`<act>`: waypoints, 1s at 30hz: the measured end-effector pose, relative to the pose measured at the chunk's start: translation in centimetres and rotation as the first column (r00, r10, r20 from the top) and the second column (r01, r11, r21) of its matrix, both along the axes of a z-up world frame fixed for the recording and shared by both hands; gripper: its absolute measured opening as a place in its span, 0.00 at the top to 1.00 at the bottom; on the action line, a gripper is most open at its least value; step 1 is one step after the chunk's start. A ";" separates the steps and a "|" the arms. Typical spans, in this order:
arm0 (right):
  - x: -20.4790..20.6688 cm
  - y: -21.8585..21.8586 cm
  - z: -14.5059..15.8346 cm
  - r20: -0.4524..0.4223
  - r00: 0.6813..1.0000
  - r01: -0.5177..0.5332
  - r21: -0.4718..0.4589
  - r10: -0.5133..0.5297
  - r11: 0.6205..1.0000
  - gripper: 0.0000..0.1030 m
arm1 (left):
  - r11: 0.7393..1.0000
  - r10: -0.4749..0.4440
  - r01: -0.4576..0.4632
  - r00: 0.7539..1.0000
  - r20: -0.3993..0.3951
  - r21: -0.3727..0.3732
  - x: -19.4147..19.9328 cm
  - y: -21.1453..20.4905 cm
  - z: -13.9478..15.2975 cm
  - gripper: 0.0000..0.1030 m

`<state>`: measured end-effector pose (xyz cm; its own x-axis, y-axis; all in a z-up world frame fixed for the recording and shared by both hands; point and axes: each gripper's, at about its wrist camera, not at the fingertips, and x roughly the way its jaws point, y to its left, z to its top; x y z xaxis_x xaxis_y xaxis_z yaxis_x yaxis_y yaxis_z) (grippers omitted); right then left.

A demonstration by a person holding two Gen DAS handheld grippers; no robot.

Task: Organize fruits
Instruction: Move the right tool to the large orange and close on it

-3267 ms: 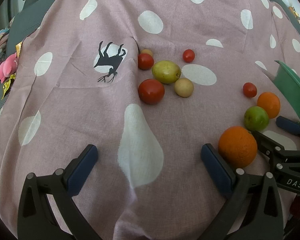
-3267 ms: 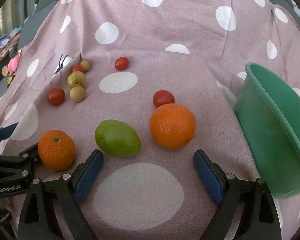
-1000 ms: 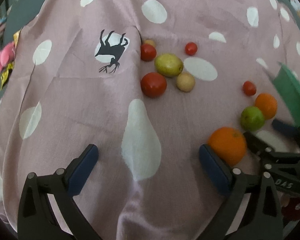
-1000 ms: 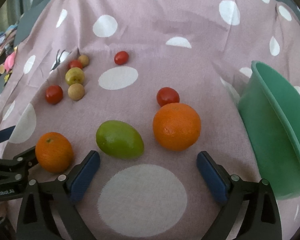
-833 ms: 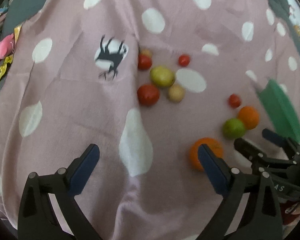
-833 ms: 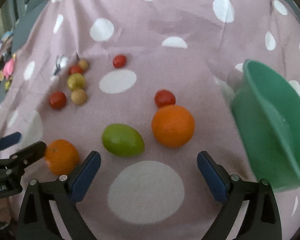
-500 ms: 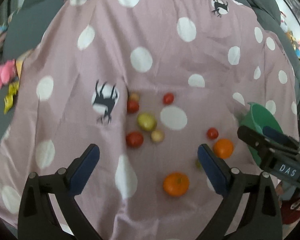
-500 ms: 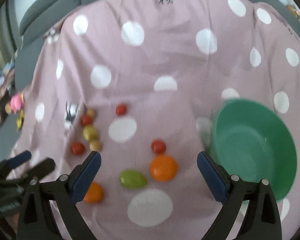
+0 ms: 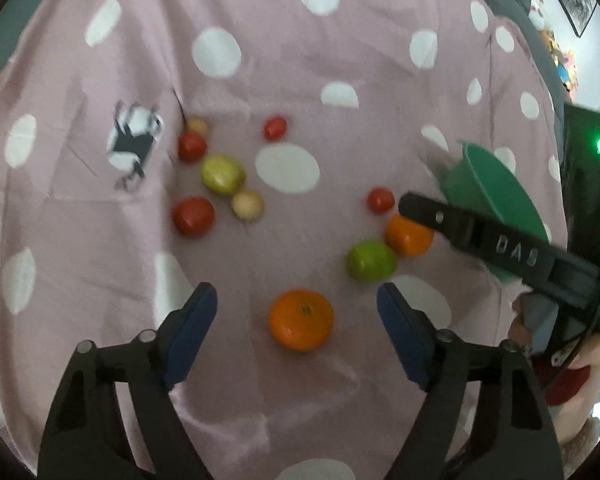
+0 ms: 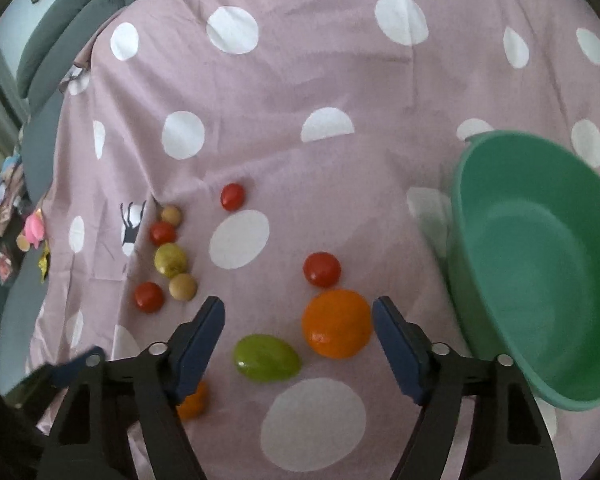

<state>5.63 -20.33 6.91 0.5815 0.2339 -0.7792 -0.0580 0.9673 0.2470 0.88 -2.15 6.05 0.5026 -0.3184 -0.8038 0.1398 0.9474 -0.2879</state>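
Fruits: round orange, glossy green mango, small red tomatoes.

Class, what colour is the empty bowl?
Green bowl, clearest in the right wrist view.

In the right wrist view, the near orange sits mostly behind the right gripper's left finger, left of the green bowl. In the left wrist view, the right gripper's arm covers part of that bowl and the far orange beside it. The deer print, far left of the bowl, is smeared by blur.
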 end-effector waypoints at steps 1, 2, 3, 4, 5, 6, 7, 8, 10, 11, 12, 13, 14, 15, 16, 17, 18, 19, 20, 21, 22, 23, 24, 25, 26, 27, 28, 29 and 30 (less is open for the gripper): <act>0.0 -0.1 -0.1 -0.003 1.000 0.012 -0.011 -0.012 1.000 0.30 | 1.000 -0.004 0.004 1.000 -0.013 -0.004 0.1 -0.1 -0.3 0.25; 0.0 -0.1 -0.3 -0.003 1.000 0.016 -0.023 -0.016 1.000 0.31 | 1.000 0.000 0.000 1.000 -0.027 -0.006 0.3 -0.1 -0.6 0.26; 0.1 -0.1 -0.4 -0.004 1.000 0.019 -0.038 -0.019 0.999 0.32 | 1.000 0.005 -0.005 0.999 -0.039 -0.007 0.3 -0.1 -0.7 0.27; 0.2 -0.1 -0.7 -0.011 1.000 0.023 -0.052 -0.024 0.998 0.34 | 1.000 0.009 -0.010 0.999 -0.046 -0.009 0.3 -0.1 -0.9 0.28; 0.3 -0.1 -0.9 -0.017 0.999 0.026 -0.057 -0.027 0.998 0.36 | 1.000 0.008 -0.009 0.999 -0.048 -0.013 0.3 -0.1 -1.0 0.28; 0.5 -0.2 -1.2 -0.025 0.999 0.033 -0.056 -0.035 0.998 0.36 | 1.000 0.002 -0.003 0.999 -0.052 -0.020 0.4 -0.2 -1.1 0.28; 0.7 -0.3 -1.6 -0.036 0.998 0.042 -0.054 -0.044 0.998 0.36 | 1.000 -0.007 0.006 0.998 -0.061 -0.028 0.4 -0.3 -1.3 0.28; 0.8 -0.3 -1.8 -0.046 0.998 0.048 -0.055 -0.051 0.997 0.36 | 0.999 -0.015 0.012 0.997 -0.069 -0.034 0.6 -0.4 -1.5 0.28; 1.0 -0.3 -2.1 -0.056 0.997 0.052 -0.054 -0.055 0.997 0.37 | 0.999 -0.012 0.008 0.995 -0.096 -0.040 0.8 -0.4 -2.0 0.28; 1.0 -0.3 -2.1 -0.055 0.997 0.051 -0.054 -0.054 0.997 0.37 | 0.999 -0.004 0.000 0.995 -0.104 -0.038 0.9 -0.4 -2.1 0.28; 1.1 -0.2 -2.1 -0.055 0.997 0.049 -0.056 -0.052 0.997 0.37 | 0.999 0.000 -0.004 0.994 -0.109 -0.036 1.0 -0.4 -2.3 0.28; 1.1 -0.2 -2.2 -0.056 0.997 0.048 -0.057 -0.051 0.997 0.37 | 0.999 0.003 -0.007 0.994 -0.112 -0.038 1.1 -0.3 -2.4 0.28; 1.1 -0.2 -2.3 -0.060 0.997 0.048 -0.058 -0.052 0.997 0.37 | 0.999 0.006 -0.011 0.993 -0.116 -0.039 1.2 -0.3 -2.5 0.30; 1.1 -0.3 -2.3 -0.065 0.997 0.048 -0.059 -0.052 0.997 0.37 | 0.999 0.011 -0.015 0.993 -0.120 -0.040 1.2 -0.4 -2.5 0.31; 1.2 -0.3 -2.4 -0.068 0.996 0.053 -0.060 -0.057 0.997 0.37 | 0.999 0.015 -0.020 0.993 -0.121 -0.037 1.3 -0.4 -2.6 0.33; 1.2 -0.5 -2.4 -0.069 0.996 0.057 -0.058 -0.061 0.997 0.37 | 0.999 0.014 -0.018 0.993 -0.119 -0.034 1.3 -0.4 -2.6 0.34; 1.3 -0.5 -2.5 -0.072 0.995 0.059 -0.057 -0.063 0.997 0.37 | 0.999 0.010 -0.013 0.993 -0.117 -0.030 1.4 -0.6 -2.6 0.34; 1.3 -0.5 -2.7 -0.078 0.995 0.060 -0.054 -0.064 0.997 0.37 | 1.000 0.005 -0.008 0.993 -0.116 -0.027 1.4 -0.7 -2.6 0.36; 1.3 -0.6 -2.8 -0.083 0.994 0.060 -0.051 -0.064 0.997 0.38 | 1.000 0.003 -0.006 0.993 -0.118 -0.025 1.4 -0.8 -2.7 0.37; 1.4 -0.6 -2.9 -0.088 0.994 0.058 -0.050 -0.063 0.997 0.39 | 1.000 0.001 -0.004 0.993 -0.121 -0.024 1.4 -0.8 -2.8 0.37; 1.4 -0.5 -3.0 -0.090 0.994 0.058 -0.052 -0.062 0.997 0.40 | 1.000 -0.001 -0.003 0.992 -0.123 -0.025 1.4 -0.8 -2.9 0.38; 1.4 -0.5 -3.0 -0.093 0.994 0.057 -0.054 -0.062 0.997 0.41 | 1.000 -0.001 -0.002 0.992 -0.126 -0.024 1.5 -0.9 -2.9 0.39; 1.4 -0.5 -3.2 -0.095 0.993 0.057 -0.057 -0.063 0.997 0.42 | 1.000 0.000 -0.003 0.992 -0.129 -0.021 1.5 -0.9 -3.0 0.40; 1.5 -0.5 -3.3 -0.098 0.993 0.057 -0.058 -0.062 0.997 0.42 | 1.000 0.003 -0.006 0.991 -0.133 -0.020 1.6 -0.8 -3.1 0.43; 1.5 -0.5 -3.4 -0.102 0.993 0.057 -0.057 -0.063 0.997 0.43 | 1.000 0.008 -0.011 0.990 -0.139 -0.020 1.7 -0.7 -3.3 0.44; 1.5 -0.5 -3.4 -0.107 0.992 0.057 -0.056 -0.063 0.997 0.43 | 1.000 0.014 -0.017 0.989 -0.146 -0.018 1.8 -0.7 -3.4 0.45; 1.6 -0.5 -3.5 -0.110 0.992 0.058 -0.056 -0.064 0.997 0.43 | 1.000 0.025 -0.027 0.989 -0.146 -0.009 1.8 -0.6 -3.4 0.46; 1.7 -0.4 -3.6 -0.112 0.991 0.061 -0.057 -0.067 0.997 0.44 | 0.999 0.033 -0.034 0.988 -0.148 -0.005 1.9 -0.6 -3.5 0.47; 1.8 -0.4 -3.7 -0.114 0.991 0.063 -0.058 -0.069 0.996 0.45 | 0.999 0.038 -0.039 0.988 -0.148 -0.006 2.0 -0.4 -3.5 0.47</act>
